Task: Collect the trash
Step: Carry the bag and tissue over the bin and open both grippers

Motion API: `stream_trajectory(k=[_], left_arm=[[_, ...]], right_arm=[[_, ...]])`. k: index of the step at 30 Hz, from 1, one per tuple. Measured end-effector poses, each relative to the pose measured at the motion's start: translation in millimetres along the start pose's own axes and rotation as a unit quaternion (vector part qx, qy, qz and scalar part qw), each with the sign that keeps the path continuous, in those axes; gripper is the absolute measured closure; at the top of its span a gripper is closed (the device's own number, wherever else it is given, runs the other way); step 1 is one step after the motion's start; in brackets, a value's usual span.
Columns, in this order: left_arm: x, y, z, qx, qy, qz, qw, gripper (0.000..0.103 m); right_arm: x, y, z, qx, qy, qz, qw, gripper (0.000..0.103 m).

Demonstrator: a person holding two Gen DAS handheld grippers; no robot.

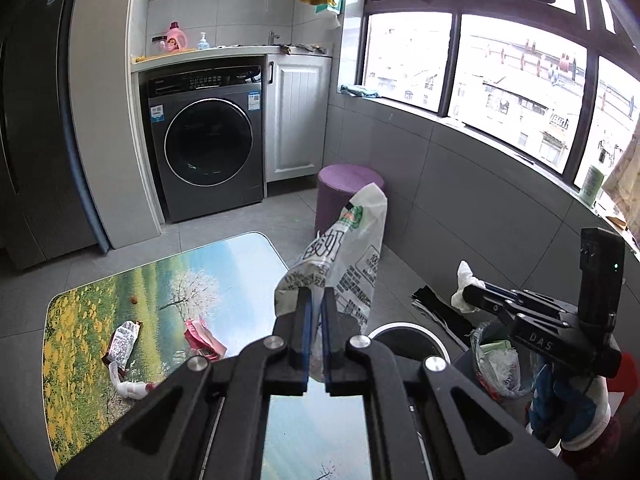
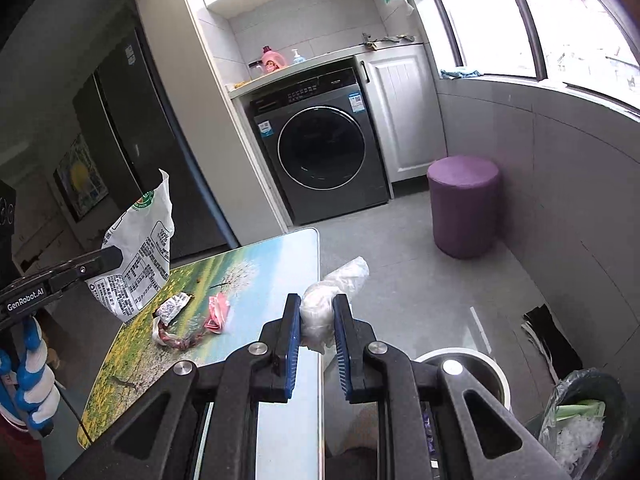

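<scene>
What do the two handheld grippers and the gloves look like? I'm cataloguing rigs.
Both grippers, left gripper and right gripper, are black linkage frames with silver pivot pins and blue-padded fingers. White lettering marks their sides: "GenRobot.AI" on the left, "DAS" on the right. The person's knitted glove is blue and white.

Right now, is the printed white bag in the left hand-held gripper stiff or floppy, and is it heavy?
The printed white bag looks thin and crinkly, yet it stands up above the left hand-held gripper, so probably slightly stiff film. It seems flat and empty, so likely very light. Its glossy surface may be slippery.

Purple stool [image 2: 464,206] beside open floor [image 2: 380,240]
</scene>
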State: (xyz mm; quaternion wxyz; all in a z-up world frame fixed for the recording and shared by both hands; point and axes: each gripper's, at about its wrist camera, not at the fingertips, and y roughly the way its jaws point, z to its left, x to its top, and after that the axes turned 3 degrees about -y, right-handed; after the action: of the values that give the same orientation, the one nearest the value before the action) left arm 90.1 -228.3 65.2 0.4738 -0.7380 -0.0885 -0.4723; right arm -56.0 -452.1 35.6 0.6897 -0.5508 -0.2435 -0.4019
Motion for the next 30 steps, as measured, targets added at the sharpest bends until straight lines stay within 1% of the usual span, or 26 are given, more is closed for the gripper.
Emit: stream_trajectory(k=[3,4,6,12,15,18,19,20,21,22,23,25,27,30], left_arm=[[3,35,-21,-0.013,0.018,0.03,0.9993,0.099],[3,47,-28,-0.014,0.027,0.039,0.9988,0.099],[-1,74,-41,-0.02,0.039,0.062,0.9971,0.099],[-22,154,-73,-0.044,0.045,0.133,0.9892,0.099],[-34,189,-88,-0.055,0.045,0.163,0.9841,0.099],[-43,216,-98,-0.084,0.034,0.187,0.9783,0.097],[-45,224,-102,-0.091,0.031,0.194,0.9762,0.097],[-48,232,-106,-0.099,0.029,0.201,0.9741,0.096],[-51,238,-108,-0.105,0.027,0.207,0.9722,0.096],[-53,244,-110,-0.11,0.025,0.213,0.9706,0.093],[-55,248,-112,-0.115,0.023,0.217,0.9692,0.089],[-57,253,-113,-0.119,0.021,0.219,0.9681,0.081],[-59,252,-113,-0.125,0.018,0.217,0.9679,0.08],[-57,240,-109,-0.133,0.008,0.203,0.9702,0.08]], right_arm=[[-8,4,-31,-0.02,0.03,0.009,0.999,0.087],[-16,0,-41,-0.026,0.041,0.014,0.999,0.087],[-24,9,-59,-0.036,0.062,0.027,0.997,0.087],[-53,40,-116,-0.061,0.116,0.076,0.989,0.087],[-66,59,-134,-0.072,0.129,0.101,0.984,0.087],[-76,75,-148,-0.084,0.138,0.118,0.98,0.085],[-79,79,-151,-0.092,0.139,0.123,0.978,0.084],[-82,82,-155,-0.097,0.142,0.128,0.977,0.081],[-84,86,-159,-0.102,0.146,0.133,0.975,0.074],[-87,89,-163,-0.109,0.147,0.137,0.974,0.07],[-90,90,-165,-0.115,0.148,0.139,0.973,0.066],[-96,92,-170,-0.117,0.154,0.143,0.971,0.066],[-99,92,-173,-0.121,0.158,0.144,0.969,0.066],[-99,87,-169,-0.114,0.162,0.138,0.97,0.066]])
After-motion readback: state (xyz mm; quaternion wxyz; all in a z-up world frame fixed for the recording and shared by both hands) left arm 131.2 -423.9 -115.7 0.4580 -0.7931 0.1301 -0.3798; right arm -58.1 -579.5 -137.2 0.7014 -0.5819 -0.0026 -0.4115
